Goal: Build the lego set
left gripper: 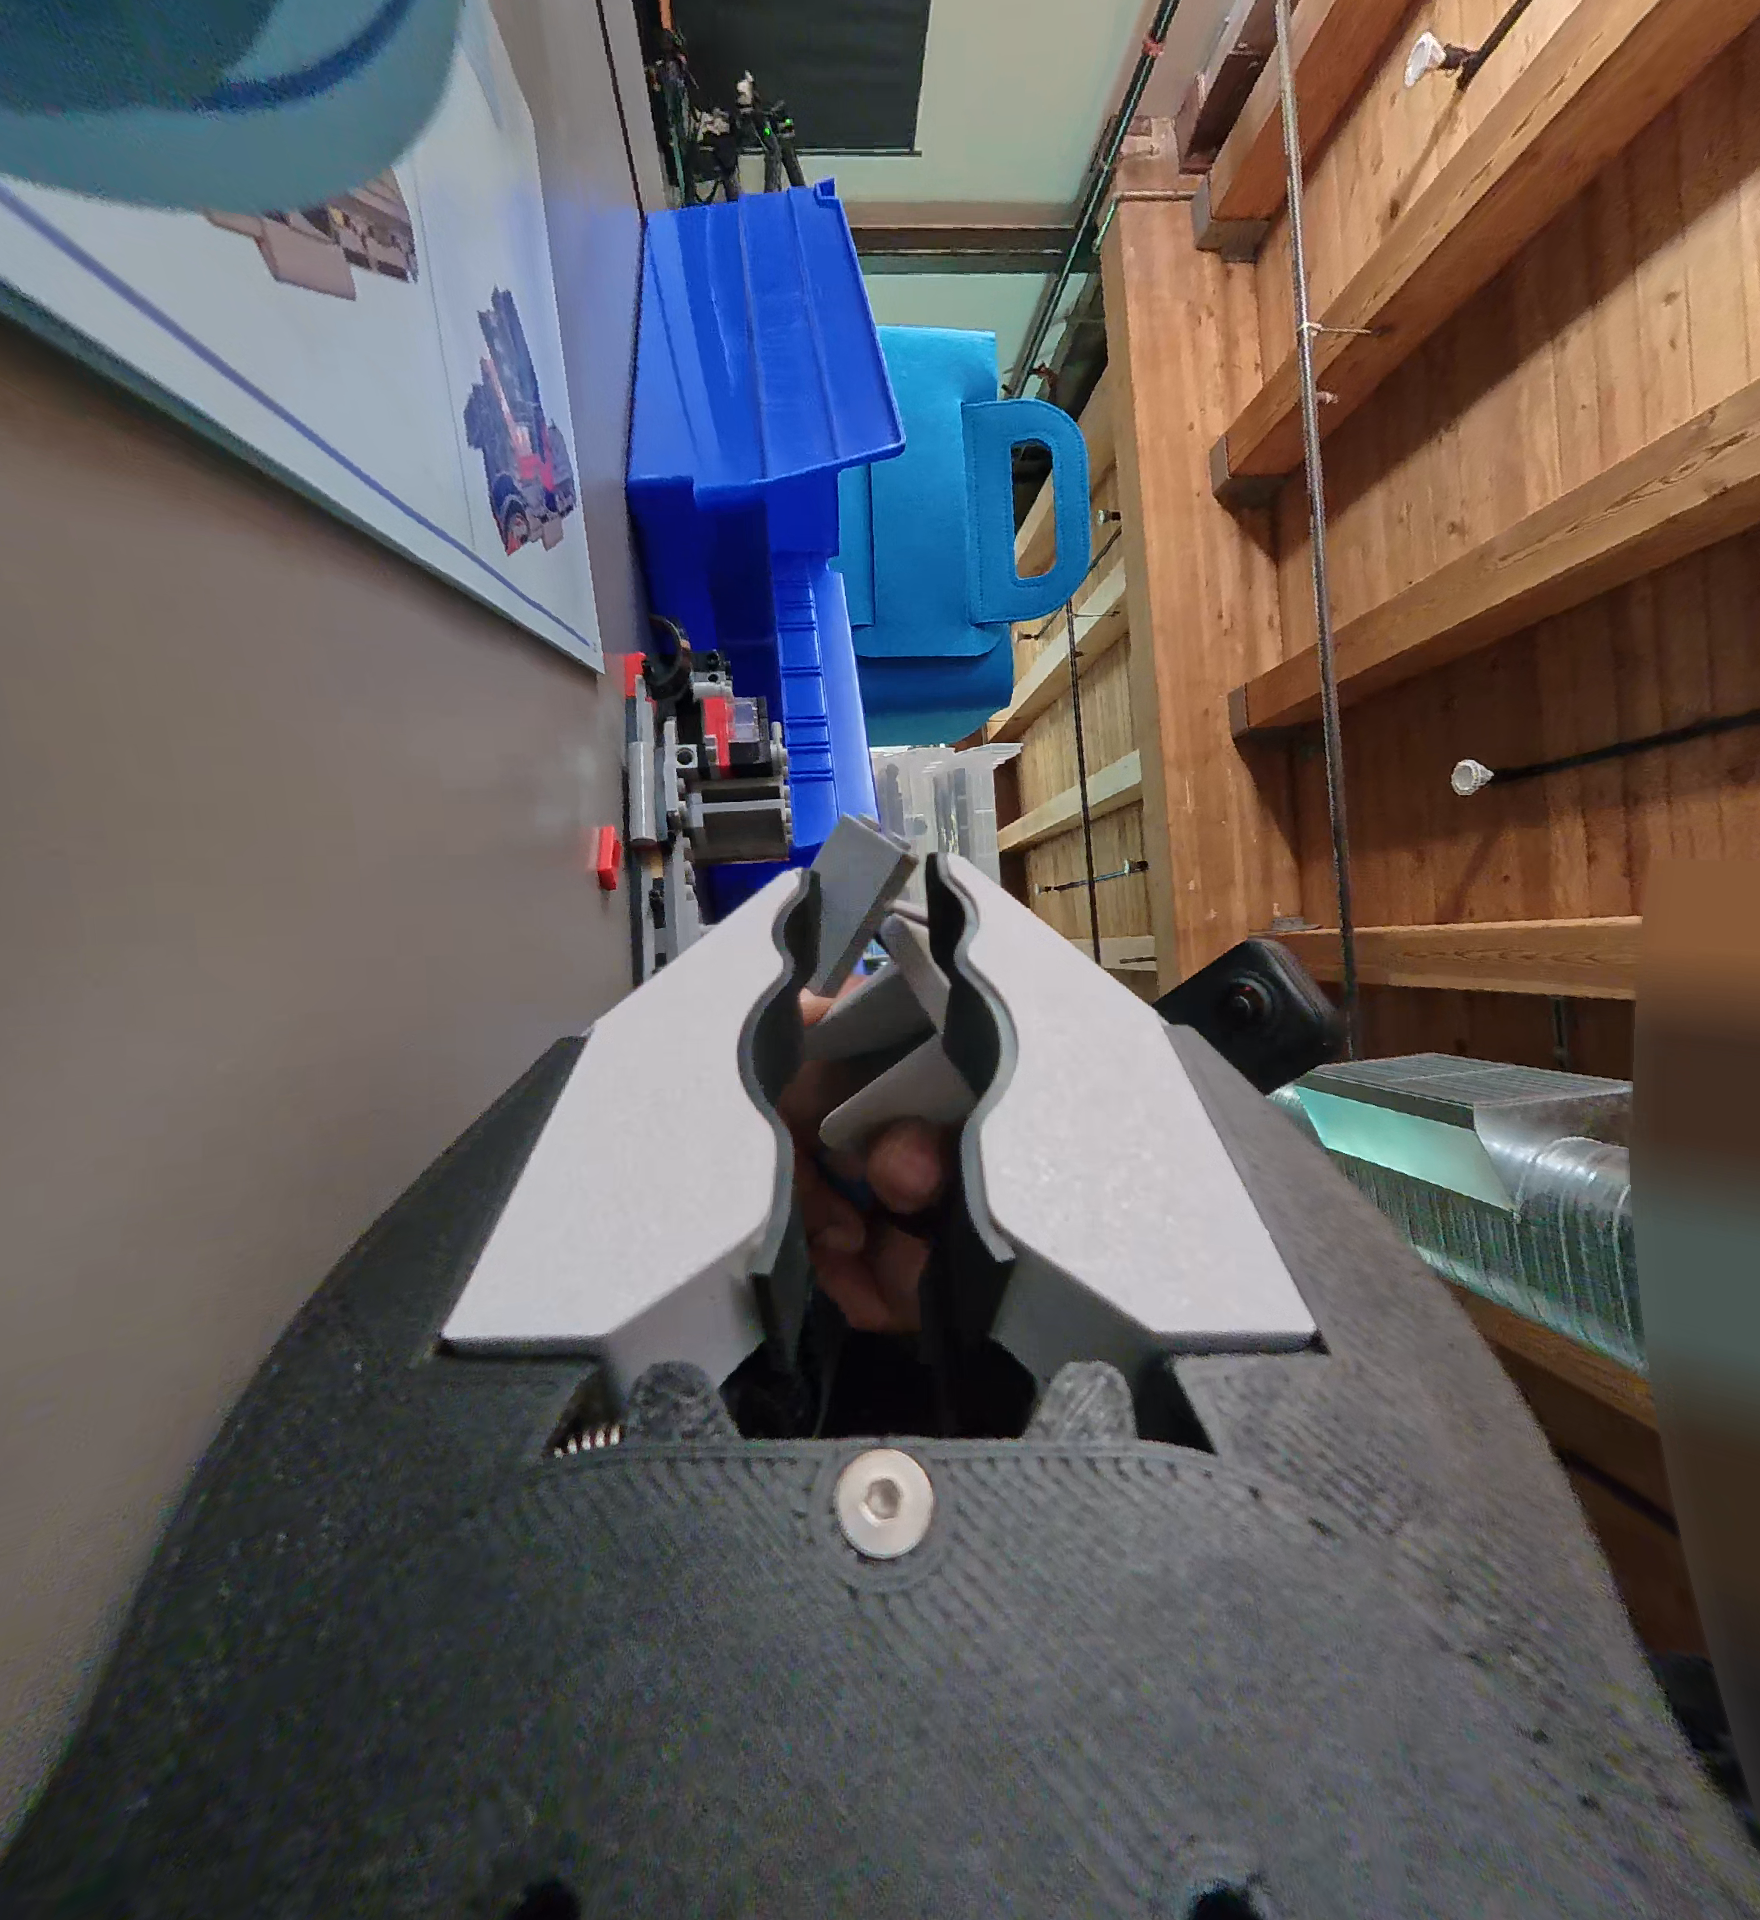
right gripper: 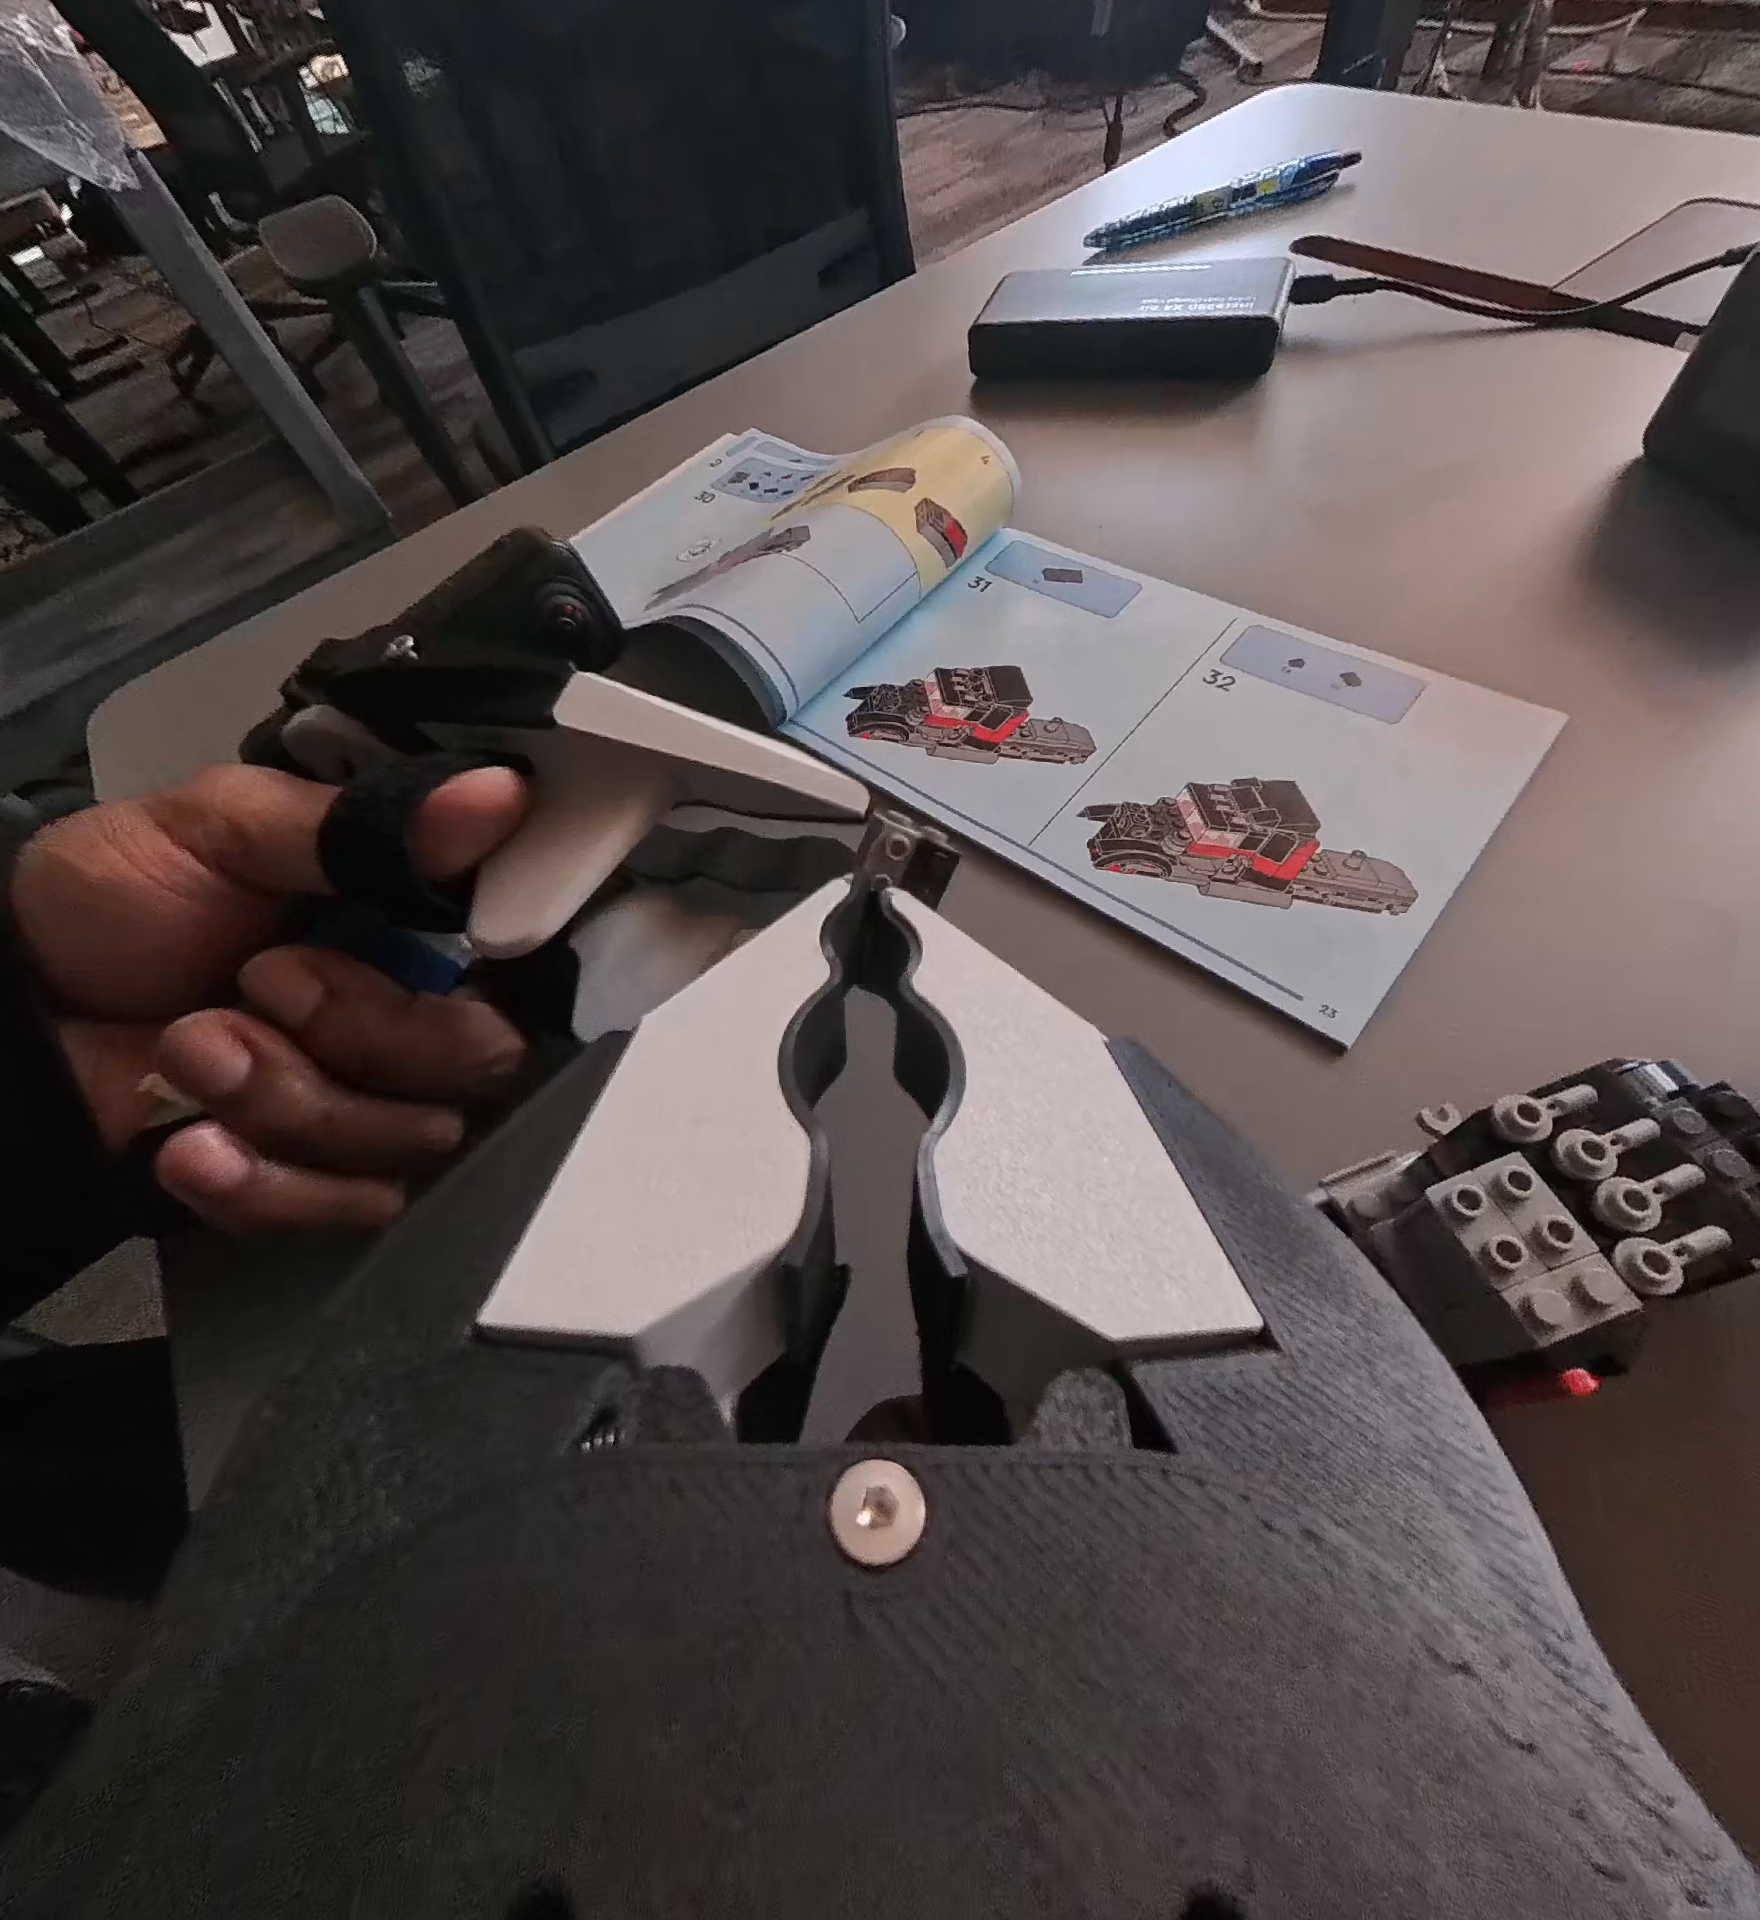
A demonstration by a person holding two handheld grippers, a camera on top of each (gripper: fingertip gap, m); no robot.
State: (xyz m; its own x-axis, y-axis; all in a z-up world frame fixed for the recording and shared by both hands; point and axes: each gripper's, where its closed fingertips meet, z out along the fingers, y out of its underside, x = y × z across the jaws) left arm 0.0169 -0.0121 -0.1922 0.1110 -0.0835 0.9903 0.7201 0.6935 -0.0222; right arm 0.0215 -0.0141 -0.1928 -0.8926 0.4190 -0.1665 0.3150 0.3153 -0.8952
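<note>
My right gripper (right gripper: pixel 871 894) is shut on a small grey and black lego piece (right gripper: pixel 902 847) and holds it above the table (right gripper: pixel 1375 499). My left gripper (right gripper: pixel 855 802), held by a hand (right gripper: pixel 263 987), comes in from the left with its tip against the top of that piece. In the left wrist view my left gripper (left gripper: pixel 874 878) has its jaws a little apart, with the right gripper's fingers (left gripper: pixel 855 904) showing between them; the piece is hidden there. The partly built black, grey and red model (right gripper: pixel 1582 1205) lies at the right and also shows in the left wrist view (left gripper: pixel 720 769).
An open instruction booklet (right gripper: pixel 1115 727) lies beyond the grippers. A black power bank (right gripper: pixel 1125 312), a pen (right gripper: pixel 1219 197) and a dark grey box (right gripper: pixel 1759 416) sit farther back. A blue bin (left gripper: pixel 751 468) and a blue felt bag (left gripper: pixel 959 520) stand behind the model. A loose red piece (left gripper: pixel 606 857) lies near it. The tips of both grippers are at nearly the same place. The left tips stand about 30 cm off the black power bank (right gripper: pixel 1125 312).
</note>
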